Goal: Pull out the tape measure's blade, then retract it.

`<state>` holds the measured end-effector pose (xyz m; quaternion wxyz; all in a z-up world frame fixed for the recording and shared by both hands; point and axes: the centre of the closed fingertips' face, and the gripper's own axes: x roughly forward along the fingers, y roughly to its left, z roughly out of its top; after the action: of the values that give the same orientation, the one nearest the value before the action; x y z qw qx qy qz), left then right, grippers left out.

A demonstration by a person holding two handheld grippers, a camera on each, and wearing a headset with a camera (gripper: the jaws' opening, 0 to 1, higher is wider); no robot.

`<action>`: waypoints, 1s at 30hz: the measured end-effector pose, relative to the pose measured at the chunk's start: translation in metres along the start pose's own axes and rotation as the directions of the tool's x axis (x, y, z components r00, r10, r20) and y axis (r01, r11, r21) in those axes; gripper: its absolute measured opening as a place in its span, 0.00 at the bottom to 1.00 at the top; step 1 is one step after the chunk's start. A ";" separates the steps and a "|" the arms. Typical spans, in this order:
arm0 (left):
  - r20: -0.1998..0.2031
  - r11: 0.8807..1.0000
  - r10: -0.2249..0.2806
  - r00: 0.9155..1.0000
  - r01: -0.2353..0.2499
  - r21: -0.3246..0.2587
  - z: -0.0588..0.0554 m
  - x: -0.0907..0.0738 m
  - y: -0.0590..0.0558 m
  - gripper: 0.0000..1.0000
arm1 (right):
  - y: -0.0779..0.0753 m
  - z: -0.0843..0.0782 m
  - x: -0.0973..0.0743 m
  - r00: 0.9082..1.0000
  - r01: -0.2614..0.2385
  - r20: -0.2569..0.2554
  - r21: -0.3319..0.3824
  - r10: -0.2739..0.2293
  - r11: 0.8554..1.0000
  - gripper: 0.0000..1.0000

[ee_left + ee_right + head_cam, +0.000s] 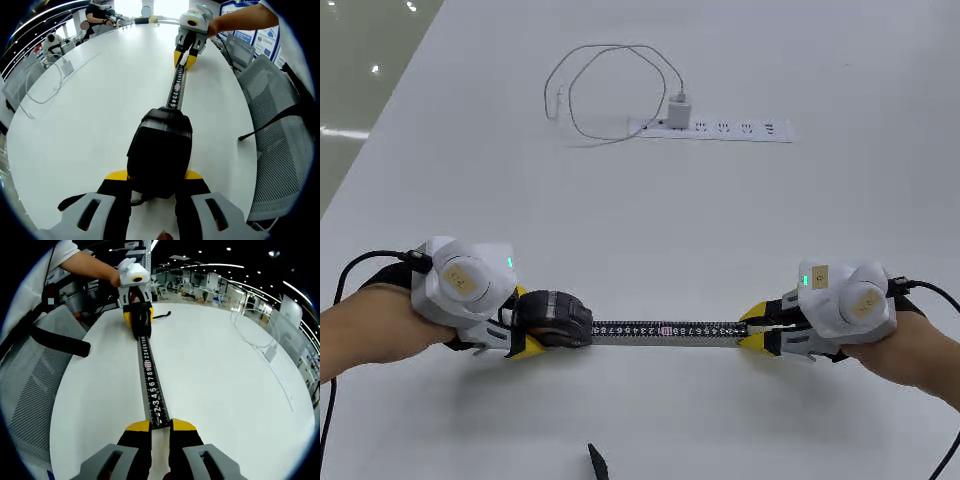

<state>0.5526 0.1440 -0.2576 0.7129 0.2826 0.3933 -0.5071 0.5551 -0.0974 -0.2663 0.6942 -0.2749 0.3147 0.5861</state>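
The tape measure (553, 318) lay at lower left of the head view, its black case clamped in the left gripper (523, 320). Its blade (670, 330) ran rightward, the tip pinched by the nearly closed right gripper (754, 328). The case looked hard and weighty, the blade thin and springy, so it was probably best held at the tip. The power strip (720, 129) and cable (610, 90), upper centre, sat well apart and blocked nothing.

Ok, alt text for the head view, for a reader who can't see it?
On a white table, the left gripper clamps the tape case and the right gripper pinches the end of the pulled-out blade. A power strip lies beyond.
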 end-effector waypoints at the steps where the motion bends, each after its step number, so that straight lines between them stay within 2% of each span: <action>1: 0.000 1.000 0.000 1.000 0.000 0.000 0.000 0.000 0.000 0.29 | 0.000 -0.001 -0.001 1.000 0.001 -0.002 0.002 -0.001 1.000 0.08; 30: -0.005 1.000 0.000 1.000 0.000 0.002 0.000 0.000 0.000 0.29 | -0.006 -0.023 -0.020 0.999 0.011 -0.045 -0.013 -0.011 1.000 0.08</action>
<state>0.5523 0.1438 -0.2573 0.7118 0.2844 0.3946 -0.5067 0.5560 -0.1281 -0.2660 0.6884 -0.2941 0.3252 0.5778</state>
